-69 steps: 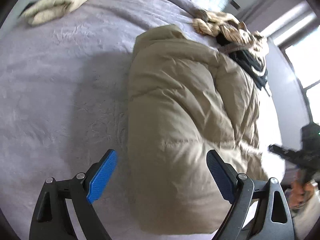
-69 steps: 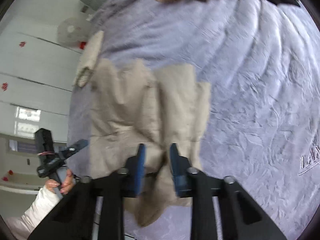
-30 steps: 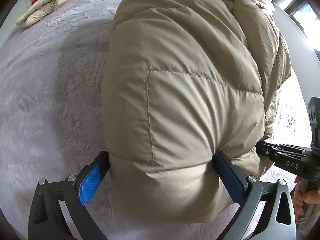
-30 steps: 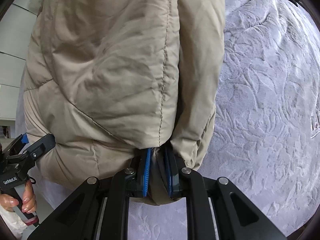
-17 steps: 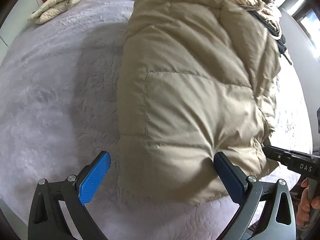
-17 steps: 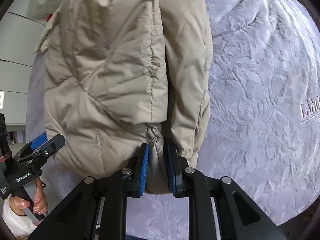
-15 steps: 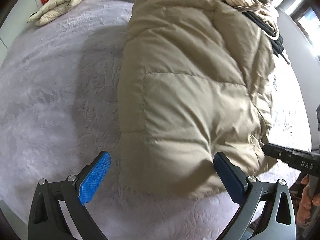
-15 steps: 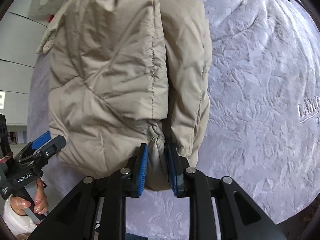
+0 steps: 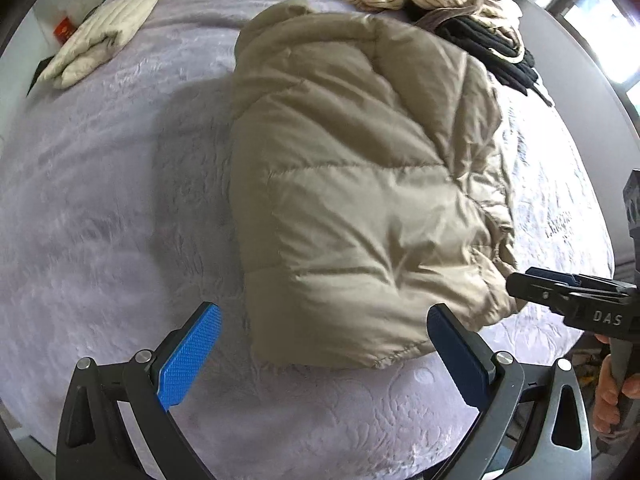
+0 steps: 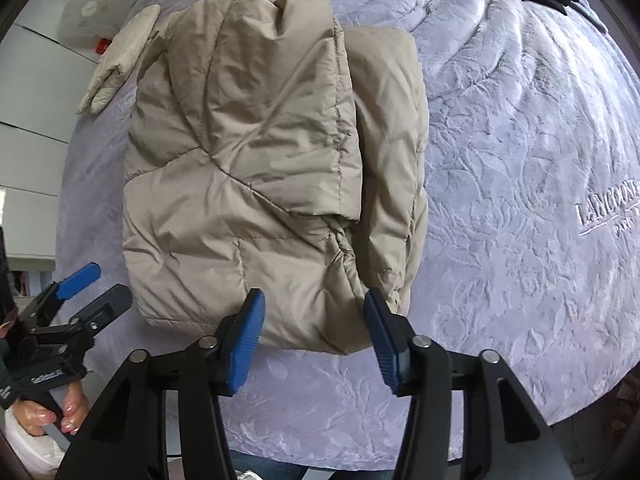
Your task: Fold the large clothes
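A beige puffer jacket (image 9: 352, 184) lies folded into a thick bundle on the lilac bedspread (image 9: 100, 200); it also shows in the right wrist view (image 10: 256, 168). My left gripper (image 9: 324, 344) is open and empty, just short of the jacket's near hem. My right gripper (image 10: 316, 332) is open and empty, with its blue pads either side of the jacket's near corner, not holding it. The right gripper also shows in the left wrist view (image 9: 560, 292), and the left gripper in the right wrist view (image 10: 84, 292).
A folded cream garment (image 9: 100, 36) lies at the far left of the bed (image 10: 120, 56). A heap of striped and black clothes (image 9: 460, 4) sits at the far edge behind the jacket. The bed's near edge (image 10: 360, 452) runs just under the grippers.
My right gripper has opened and let go of the jacket's corner. Both grippers have drawn back from the jacket, which now lies flat on the bed.
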The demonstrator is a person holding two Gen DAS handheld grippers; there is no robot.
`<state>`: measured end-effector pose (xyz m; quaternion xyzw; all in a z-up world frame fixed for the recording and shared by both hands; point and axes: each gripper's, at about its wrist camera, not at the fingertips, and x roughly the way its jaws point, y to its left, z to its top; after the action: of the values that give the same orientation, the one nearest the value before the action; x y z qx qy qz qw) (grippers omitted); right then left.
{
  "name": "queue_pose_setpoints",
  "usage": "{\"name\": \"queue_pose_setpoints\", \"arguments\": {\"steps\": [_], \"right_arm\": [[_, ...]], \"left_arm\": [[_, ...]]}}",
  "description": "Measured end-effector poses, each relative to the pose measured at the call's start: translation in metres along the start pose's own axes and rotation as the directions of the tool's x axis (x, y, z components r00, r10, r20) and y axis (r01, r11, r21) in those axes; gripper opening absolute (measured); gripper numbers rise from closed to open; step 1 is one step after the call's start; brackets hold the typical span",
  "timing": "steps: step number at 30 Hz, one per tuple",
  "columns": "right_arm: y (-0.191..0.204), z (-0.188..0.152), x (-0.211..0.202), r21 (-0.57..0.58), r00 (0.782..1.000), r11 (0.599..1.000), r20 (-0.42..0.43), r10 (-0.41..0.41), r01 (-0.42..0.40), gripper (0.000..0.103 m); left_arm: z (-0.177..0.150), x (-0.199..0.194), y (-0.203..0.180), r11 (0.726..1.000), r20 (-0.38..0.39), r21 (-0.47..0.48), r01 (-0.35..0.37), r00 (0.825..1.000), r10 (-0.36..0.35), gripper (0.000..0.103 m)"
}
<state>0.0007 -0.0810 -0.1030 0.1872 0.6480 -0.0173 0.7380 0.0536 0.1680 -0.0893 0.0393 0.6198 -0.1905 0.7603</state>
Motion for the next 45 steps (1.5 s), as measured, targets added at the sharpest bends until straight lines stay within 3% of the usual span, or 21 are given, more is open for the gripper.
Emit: {"name": "queue_pose_setpoints", "arguments": {"steps": [3, 5, 7, 15, 18, 24, 32, 45], "right_arm": [[0.003, 0.000, -0.004, 0.012, 1.000, 1.000, 0.024, 0.005, -0.005, 0.064], [0.007, 0.001, -0.010, 0.008, 0.999, 1.000, 0.042, 0.000, -0.001, 0.079], [0.010, 0.001, -0.017, -0.002, 0.998, 1.000, 0.067, -0.001, 0.001, 0.085], [0.025, 0.004, -0.046, -0.015, 0.986, 0.999, 0.162, -0.040, 0.043, 0.089], [0.022, 0.001, -0.060, 0.001, 0.976, 0.999, 0.213, -0.044, 0.045, 0.089], [0.037, -0.010, -0.096, -0.072, 0.953, 0.986, 0.276, -0.124, 0.149, 0.089], [0.042, -0.033, -0.132, -0.065, 0.926, 0.983, 0.350, -0.139, 0.173, 0.089], [0.048, -0.059, -0.150, -0.066, 0.910, 0.984, 0.395, -0.128, 0.167, 0.089]], "left_arm": [[0.003, -0.010, -0.003, 1.000, 0.024, 0.006, -0.015, 1.000, 0.015, 0.103], [0.005, -0.014, -0.003, 0.999, 0.036, 0.010, -0.049, 0.998, 0.049, 0.103], [0.005, -0.021, -0.004, 0.998, 0.048, -0.004, -0.055, 0.997, 0.055, 0.103], [0.000, -0.057, -0.014, 0.991, 0.166, -0.043, -0.123, 0.978, 0.129, 0.103], [-0.003, -0.064, -0.015, 0.993, 0.163, -0.083, -0.084, 0.982, 0.097, 0.103], [-0.013, -0.089, -0.028, 0.982, 0.188, -0.125, -0.145, 0.968, 0.167, 0.103], [-0.028, -0.127, -0.049, 0.974, 0.245, -0.152, -0.169, 0.948, 0.203, 0.103], [-0.055, -0.159, -0.066, 0.969, 0.298, -0.145, -0.202, 0.925, 0.237, 0.103]]}}
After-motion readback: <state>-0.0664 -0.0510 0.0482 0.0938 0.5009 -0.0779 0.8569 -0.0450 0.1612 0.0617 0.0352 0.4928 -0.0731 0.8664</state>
